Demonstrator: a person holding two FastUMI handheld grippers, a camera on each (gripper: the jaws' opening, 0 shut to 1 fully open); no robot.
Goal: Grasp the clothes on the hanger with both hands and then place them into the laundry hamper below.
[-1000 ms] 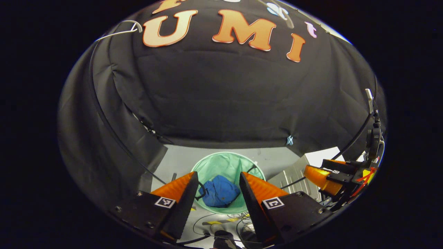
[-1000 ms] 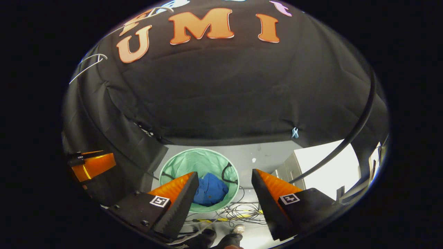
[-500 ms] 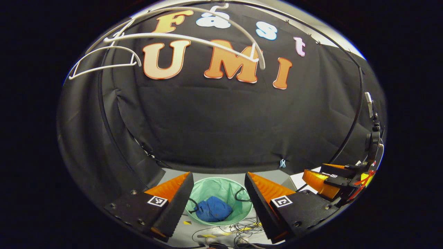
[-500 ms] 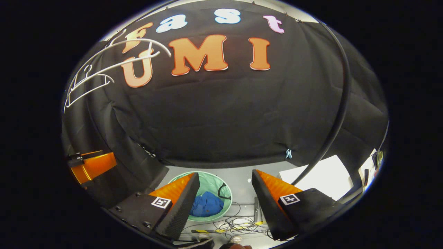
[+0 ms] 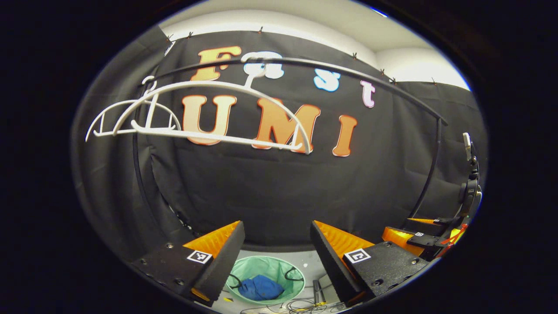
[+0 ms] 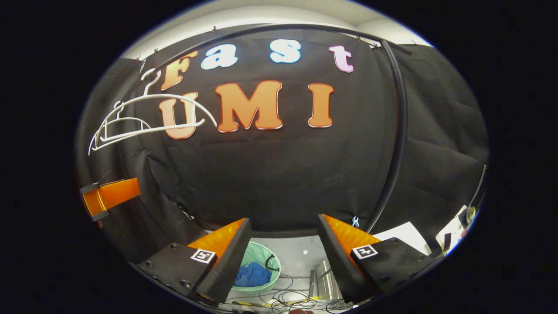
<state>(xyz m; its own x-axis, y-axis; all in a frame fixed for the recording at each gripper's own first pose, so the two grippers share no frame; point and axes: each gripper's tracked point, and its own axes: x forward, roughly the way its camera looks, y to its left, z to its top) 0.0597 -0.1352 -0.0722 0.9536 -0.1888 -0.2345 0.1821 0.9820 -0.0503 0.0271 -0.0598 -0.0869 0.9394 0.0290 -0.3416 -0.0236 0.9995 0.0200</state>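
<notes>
A blue garment (image 5: 260,288) lies crumpled inside the round mint-green hamper (image 5: 290,271) on the floor, far below both grippers. In the right gripper view the garment (image 6: 253,275) and hamper (image 6: 262,259) sit low between the fingers. Two bare white hangers (image 5: 205,115) hang from the black rail (image 5: 348,80) up on the left; the hangers (image 6: 148,117) carry no cloth. My left gripper (image 5: 276,253) is open with nothing between its fingers. My right gripper (image 6: 283,250) is open too and holds nothing. The right gripper (image 5: 418,235) also appears at the right edge of the left gripper view.
Loose cables (image 6: 287,298) lie on the grey floor beside the hamper. A metal case (image 6: 324,272) and a white sheet (image 6: 403,231) sit to the right. The rail's black upright (image 6: 394,131) runs down the right side. The other gripper's finger (image 6: 111,196) shows at left.
Both grippers have risen and tilted up from the hamper, which has dropped low and small in both views. The hangers and rail have come into view. Both stay open.
</notes>
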